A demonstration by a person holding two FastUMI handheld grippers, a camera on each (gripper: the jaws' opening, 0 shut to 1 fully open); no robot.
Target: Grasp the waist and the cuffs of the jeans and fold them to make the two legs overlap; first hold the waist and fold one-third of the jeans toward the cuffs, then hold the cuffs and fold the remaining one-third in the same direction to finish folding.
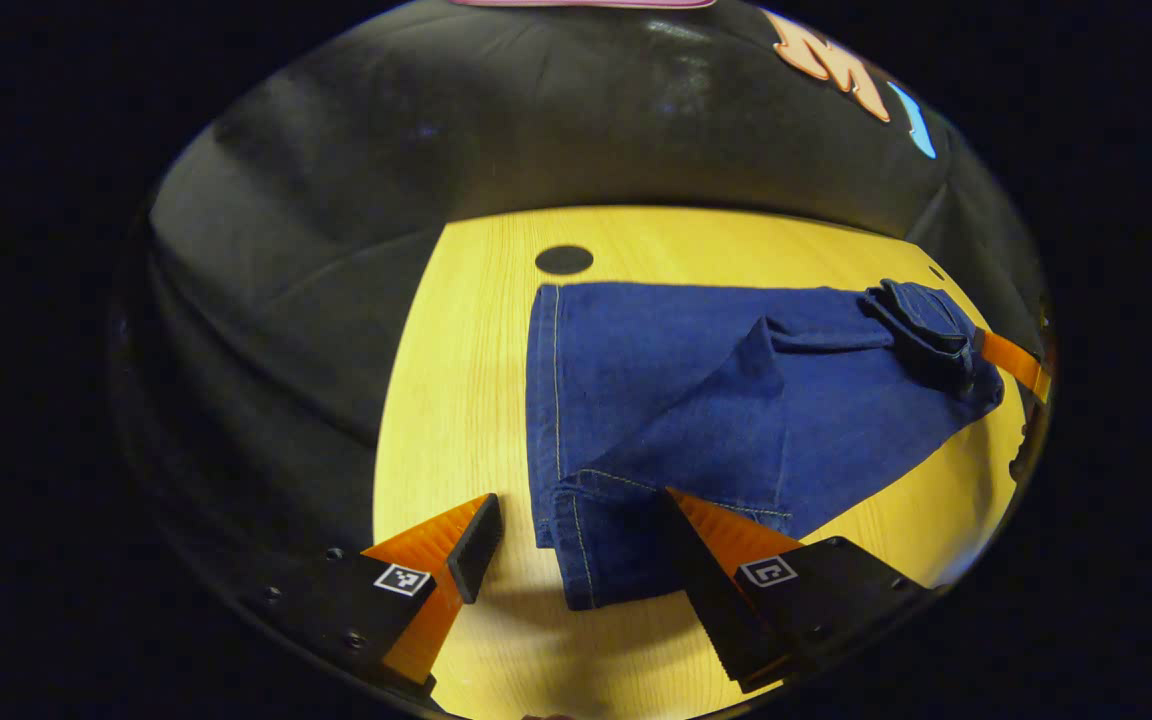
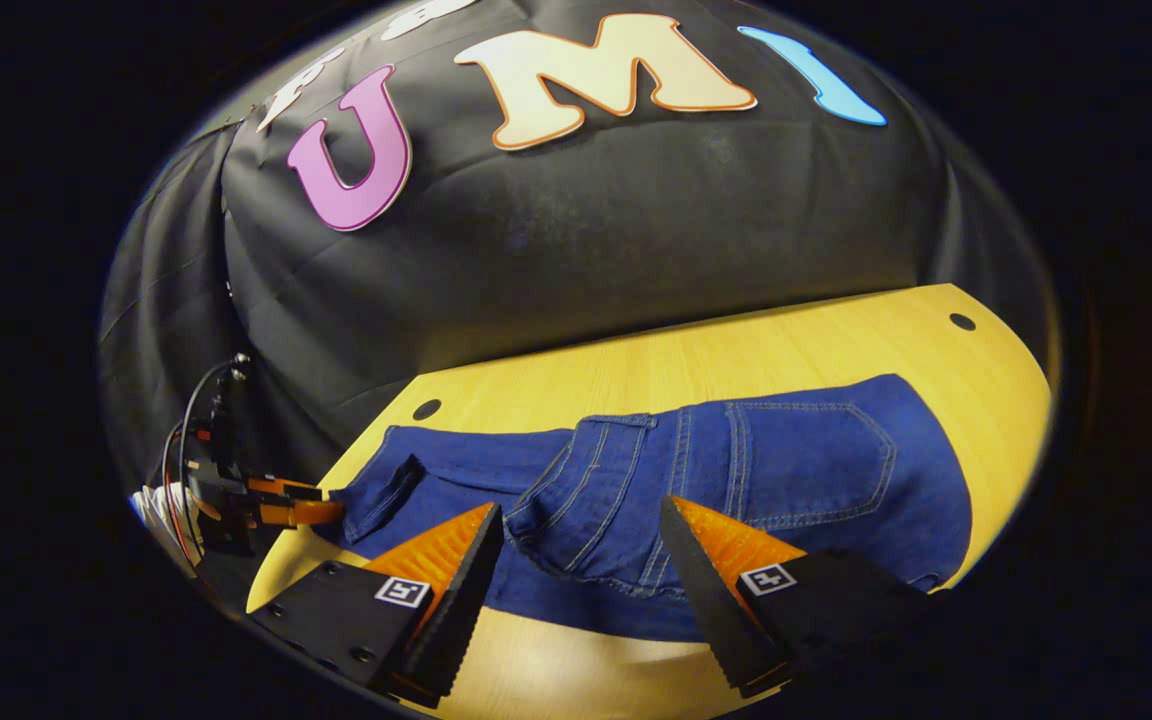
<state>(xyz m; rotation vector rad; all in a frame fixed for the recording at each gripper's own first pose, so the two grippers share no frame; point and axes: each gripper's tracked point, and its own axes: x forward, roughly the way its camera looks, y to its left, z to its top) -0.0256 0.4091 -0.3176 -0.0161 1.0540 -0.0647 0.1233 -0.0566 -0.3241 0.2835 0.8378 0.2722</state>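
Observation:
Blue jeans (image 1: 726, 400) lie flat on the yellow wooden table (image 1: 456, 380), one leg partly over the other. My left gripper (image 1: 578, 505) is open just above the table, and the cuff end (image 1: 586, 540) lies between its fingers. At the far right the waist (image 1: 921, 325) is bunched up beside my right gripper (image 1: 1011, 362). In the right gripper view my right gripper (image 2: 581, 510) is open, with the waistband and a raised denim fold (image 2: 576, 520) between its fingers. The back pocket (image 2: 816, 460) faces up. Farther left, my left gripper (image 2: 286, 512) touches the lifted cuff (image 2: 381, 495).
Dark round holes mark the tabletop (image 1: 564, 260) (image 2: 962, 321) (image 2: 426, 409). The black cloth wall (image 2: 576, 240) rises right behind the table's far edge. Cables (image 2: 186, 440) hang behind the left gripper. Bare wood runs along the near side of the jeans (image 2: 556, 660).

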